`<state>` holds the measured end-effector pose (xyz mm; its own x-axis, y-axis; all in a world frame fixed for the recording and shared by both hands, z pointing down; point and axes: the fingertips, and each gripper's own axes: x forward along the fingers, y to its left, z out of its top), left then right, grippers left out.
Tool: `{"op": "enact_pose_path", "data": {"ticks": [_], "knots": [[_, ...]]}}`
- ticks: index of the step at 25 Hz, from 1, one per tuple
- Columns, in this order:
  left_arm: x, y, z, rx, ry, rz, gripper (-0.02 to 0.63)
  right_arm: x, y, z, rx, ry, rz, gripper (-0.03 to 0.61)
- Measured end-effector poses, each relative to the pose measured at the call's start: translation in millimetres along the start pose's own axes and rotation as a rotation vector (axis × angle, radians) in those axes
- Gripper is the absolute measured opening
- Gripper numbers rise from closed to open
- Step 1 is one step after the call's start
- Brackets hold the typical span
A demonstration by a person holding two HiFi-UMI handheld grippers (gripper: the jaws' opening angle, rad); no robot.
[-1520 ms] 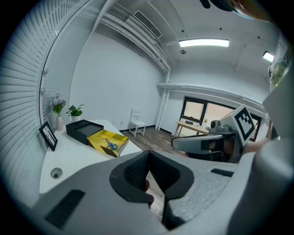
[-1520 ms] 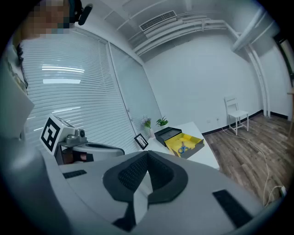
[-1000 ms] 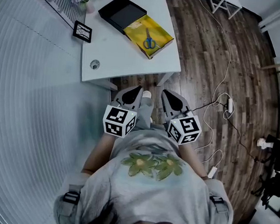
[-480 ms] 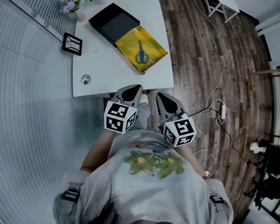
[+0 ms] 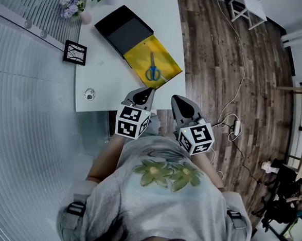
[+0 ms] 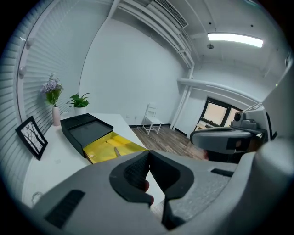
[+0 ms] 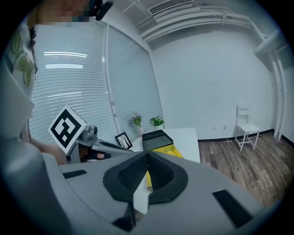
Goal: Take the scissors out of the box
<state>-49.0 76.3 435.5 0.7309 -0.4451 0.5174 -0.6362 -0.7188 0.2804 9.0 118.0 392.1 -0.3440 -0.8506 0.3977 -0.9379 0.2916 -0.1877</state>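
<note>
Head view: scissors [image 5: 153, 71] lie flat in the yellow box [image 5: 137, 52], at 12 o'clock on the tabletop [image 5: 102, 78], not yet reached.

Left gripper view: left hand-held gripper [image 6: 148, 153] clenched, nothing between its jaws.

Right gripper view: right hand-held gripper [image 7: 147, 155] likewise clenched, empty.

Risk, as we judge it: the box sits near the tabletop's 3 o'clock edge, so a shut-jawed poke could shove it off.

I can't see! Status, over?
Left hand-held gripper shut, right hand-held gripper shut, both empty. Blue-handled scissors lie in yellow rectangular box. Path clear.
</note>
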Motion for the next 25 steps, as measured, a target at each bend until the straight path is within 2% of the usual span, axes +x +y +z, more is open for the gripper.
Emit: {"op": "enact_pose_path", "data": {"ticks": [9, 16, 20, 25], "knots": [[49.7, 32.3, -13.1, -0.061, 0.126, -0.002, 0.008, 44.0, -29.5, 21.3, -0.004, 0.030, 0.014, 0.006], [70.5, 49.9, -16.2, -0.091, 0.173, 0.022, 0.008, 69.1, -51.7, 26.1, -0.007, 0.059, 0.013, 0.006], [77.9, 55.4, -17.3, -0.110, 0.187, 0.052, 0.008, 80.6, -55.2, 24.0, -0.012, 0.082, 0.047, 0.006], [89.7, 62.1, -13.9, -0.177, 0.182, 0.091, 0.011, 95.1, -59.2, 18.8, -0.002, 0.115, 0.114, 0.006]]}}
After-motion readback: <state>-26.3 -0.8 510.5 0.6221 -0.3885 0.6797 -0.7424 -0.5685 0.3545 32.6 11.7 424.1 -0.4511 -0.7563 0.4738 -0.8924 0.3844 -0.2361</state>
